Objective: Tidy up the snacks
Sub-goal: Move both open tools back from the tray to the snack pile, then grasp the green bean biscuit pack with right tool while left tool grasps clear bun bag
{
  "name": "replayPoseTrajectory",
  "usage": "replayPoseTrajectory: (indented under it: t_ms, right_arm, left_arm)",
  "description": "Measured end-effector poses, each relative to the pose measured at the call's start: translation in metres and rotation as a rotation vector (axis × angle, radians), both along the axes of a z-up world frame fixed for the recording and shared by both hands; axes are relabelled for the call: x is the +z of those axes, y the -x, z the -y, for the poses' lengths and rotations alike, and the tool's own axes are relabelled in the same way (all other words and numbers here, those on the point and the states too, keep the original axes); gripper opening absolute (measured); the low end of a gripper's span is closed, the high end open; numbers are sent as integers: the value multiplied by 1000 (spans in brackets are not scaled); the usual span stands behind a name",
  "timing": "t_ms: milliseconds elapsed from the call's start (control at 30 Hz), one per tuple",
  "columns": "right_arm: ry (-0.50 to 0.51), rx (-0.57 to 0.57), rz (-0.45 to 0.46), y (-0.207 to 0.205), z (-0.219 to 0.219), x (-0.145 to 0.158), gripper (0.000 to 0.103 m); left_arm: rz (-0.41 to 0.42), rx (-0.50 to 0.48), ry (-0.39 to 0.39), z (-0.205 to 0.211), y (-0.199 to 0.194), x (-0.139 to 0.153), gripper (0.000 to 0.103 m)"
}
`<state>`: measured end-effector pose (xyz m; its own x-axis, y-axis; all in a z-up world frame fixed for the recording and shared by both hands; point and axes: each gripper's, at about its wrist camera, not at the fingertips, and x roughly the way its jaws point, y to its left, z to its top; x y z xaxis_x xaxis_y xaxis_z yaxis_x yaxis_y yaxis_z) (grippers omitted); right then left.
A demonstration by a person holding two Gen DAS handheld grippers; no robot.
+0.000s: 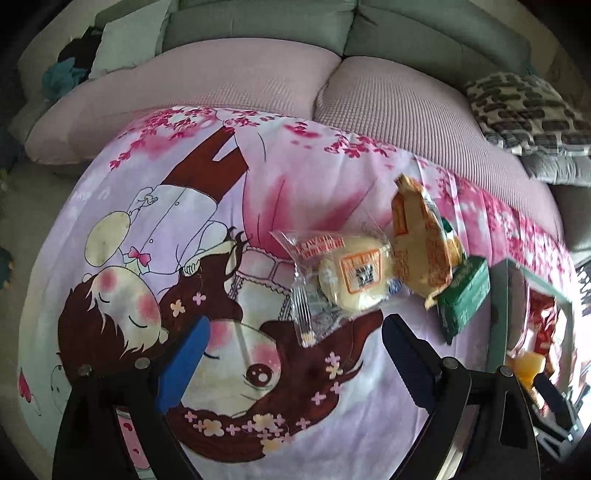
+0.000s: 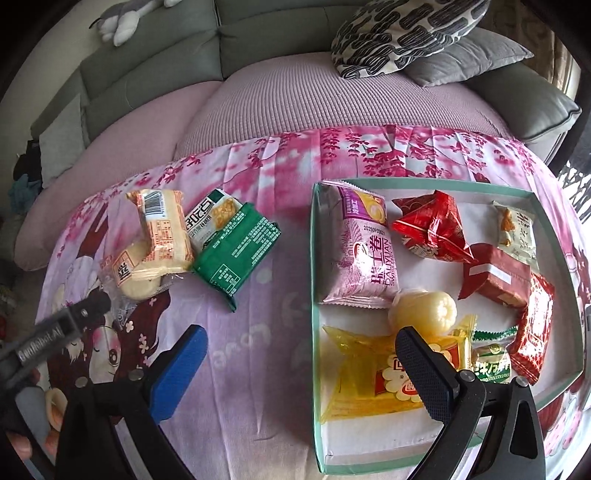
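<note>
Two handheld grippers hover over a table covered by a pink cartoon-print cloth (image 1: 229, 206), with a sofa (image 1: 258, 22) behind it.

The left gripper (image 1: 295, 354) has its fingers spread wide apart, one with a blue pad (image 1: 184, 365) and one with a black pad (image 1: 406, 362). Nothing sits between them; only the cloth shows in the gap. Just beyond its fingertips lies a round pale bun in a clear wrapper (image 1: 351, 280), close to the gripper but not touched by it. An orange-and-cream packet (image 1: 421, 240) rests partly on top of the bun, and a green packet (image 1: 465, 295) lies just beside that.

The right gripper (image 2: 299, 365) is also wide open and holds nothing. Its blue-padded finger (image 2: 177, 373) hangs over bare cloth, while its black-padded finger (image 2: 424, 373) hangs over a shallow box with a green rim (image 2: 316, 258). Inside the box lie a pink packet (image 2: 360, 251), a red wrapped sweet (image 2: 432, 227), a small white packet (image 2: 517, 229), a dark red packet (image 2: 498, 277), a round yellow jelly cup (image 2: 424, 310) and a yellow packet (image 2: 369, 369). The black finger overlaps the yellow packet in this view; whether it touches cannot be told.
</note>
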<state>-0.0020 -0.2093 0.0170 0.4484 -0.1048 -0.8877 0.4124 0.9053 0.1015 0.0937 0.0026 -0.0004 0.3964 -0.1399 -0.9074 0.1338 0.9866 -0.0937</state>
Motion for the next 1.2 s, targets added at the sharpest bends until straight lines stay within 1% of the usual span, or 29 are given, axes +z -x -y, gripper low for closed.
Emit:
replayPoseTrajectory:
  t_ms: [67,167,233,333,467,533,567,600,700,767,833,933,1000,1033,1100,1200]
  right_arm:
    - [-14,0,15,-1,0,1,103]
    - [-72,-22,41,-5,5,1,103]
    - [-92,-34,53,-10,6,3,103]
    - [-65,-48,47,-20,5,9,103]
    - [-81,-43,45,-42,8,16,103]
    - [-69,-46,35,-53,10,19,102]
    - [-71,-51,30,-58,12,19,101]
    - [-77,-55,24,-63,13,18,98]
    - [-120,-70,-6,-78,17,12,91]
    - [-109,-71,-25,-84,15,8,89]
    - [-119,-63,-35,-88,13,3,83]
    - [-148,-59,-63,-94,10,-11,80]
    - [-150,-52,-71,-97,7,-18,79]
    - [-148,-52,-79,-99,5,-23,76]
    - [-150,-57,-92,-101,5,-30,74]
    - [-157,-60,-106,-104,5,-41,72]
  left_arm:
    - [-6,13,22,-5,-5,1,94]
    - [-21,28,59,-11,-11,1,94]
    - [-28,30,76,-13,-15,0,94]
    - [-34,40,88,-16,-23,-2,94]
    - [-34,45,101,-18,-34,-5,94]
    - [-37,36,115,-17,-36,-6,94]
    - [-40,33,121,-15,-38,-8,94]
    - [-42,32,122,-14,-39,-10,94]
    - [-54,18,131,-8,-42,-15,94]
    - [-61,7,146,-3,-44,-18,94]
    - [-62,-4,149,2,-46,-19,94]
    - [-65,-22,145,10,-48,-22,94]
    - [-68,-29,147,14,-50,-25,94]
    - [-71,-30,144,16,-51,-27,93]
    - [-79,-24,135,17,-53,-33,93]
    - [-96,-12,165,15,-57,-41,93]
